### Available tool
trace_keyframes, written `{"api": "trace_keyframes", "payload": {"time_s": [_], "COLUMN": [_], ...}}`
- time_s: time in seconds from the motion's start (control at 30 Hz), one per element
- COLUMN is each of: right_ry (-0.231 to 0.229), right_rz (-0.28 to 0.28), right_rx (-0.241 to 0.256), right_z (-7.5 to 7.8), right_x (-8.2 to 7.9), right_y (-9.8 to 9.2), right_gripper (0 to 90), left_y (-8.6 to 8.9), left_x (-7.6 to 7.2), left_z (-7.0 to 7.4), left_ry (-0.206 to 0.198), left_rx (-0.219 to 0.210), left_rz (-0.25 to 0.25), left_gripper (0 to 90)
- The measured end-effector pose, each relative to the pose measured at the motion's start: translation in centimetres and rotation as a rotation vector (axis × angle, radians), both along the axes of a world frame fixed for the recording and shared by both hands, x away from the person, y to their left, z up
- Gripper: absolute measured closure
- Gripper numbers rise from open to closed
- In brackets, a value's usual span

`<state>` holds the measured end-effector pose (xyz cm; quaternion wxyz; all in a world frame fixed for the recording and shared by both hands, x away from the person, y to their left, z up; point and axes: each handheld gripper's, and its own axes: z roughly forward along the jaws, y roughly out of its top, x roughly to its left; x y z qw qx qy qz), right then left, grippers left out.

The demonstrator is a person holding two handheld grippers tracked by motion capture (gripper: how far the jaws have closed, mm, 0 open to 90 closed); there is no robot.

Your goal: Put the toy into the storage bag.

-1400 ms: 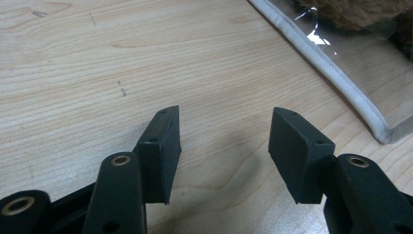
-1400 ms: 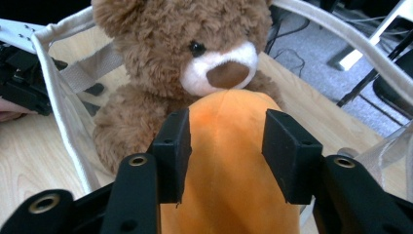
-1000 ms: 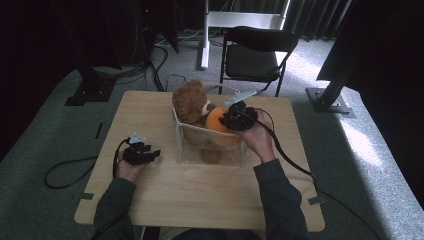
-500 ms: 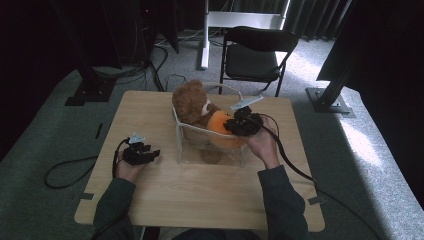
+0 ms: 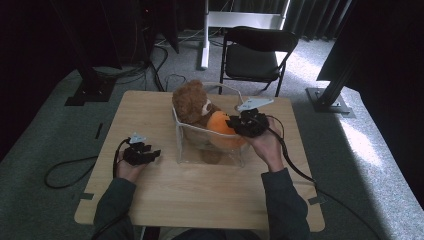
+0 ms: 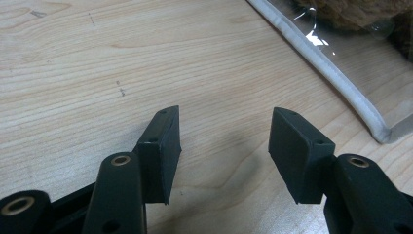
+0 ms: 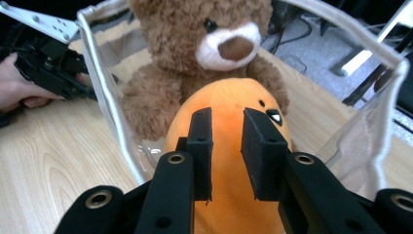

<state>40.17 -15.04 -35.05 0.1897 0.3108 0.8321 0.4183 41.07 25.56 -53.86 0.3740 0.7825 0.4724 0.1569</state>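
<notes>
Sharing one bag [image 5: 210, 150]: two plush toys [image 7: 234, 126]

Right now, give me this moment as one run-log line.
right gripper: jaws pinching orange plush toy | brown teddy bear in clear bag | left gripper: open on table

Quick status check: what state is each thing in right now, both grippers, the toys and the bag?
Left gripper: open, resting on the wooden table, holding nothing.
Right gripper: fingers nearly closed, pinching the orange plush toy.
Orange plush toy: inside the clear plastic bag, in front of the bear.
Brown teddy bear: upright in the bag, head above the rim.
Clear plastic bag: standing, top open.
</notes>
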Motion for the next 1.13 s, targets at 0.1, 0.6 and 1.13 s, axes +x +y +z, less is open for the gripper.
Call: {"api": "trace_keyframes", "payload": {"time_s": [0.1,0.6,1.13], "right_ry": [-0.026,-0.113,-0.178], "right_rz": [-0.006,-0.009,-0.083], "right_rx": [0.014,0.099,0.136], "right_z": [0.4,-0.8,-2.0], "right_x": [-0.7,-5.5,-7.7], "right_y": [-0.4,-3.1,-5.8], "right_gripper": [73.2,69.8,66.9], "left_y": [0.0,-0.1,-0.2], "left_x": [0.0,0.0,0.0], "left_z": [0.0,-0.1,-0.1], "left_ry": [0.0,0.0,0.0], "left_rx": [-0.006,-0.006,-0.004], "left_rz": [0.002,0.005,0.003], "left_gripper": [46.2,46.1,46.1]}}
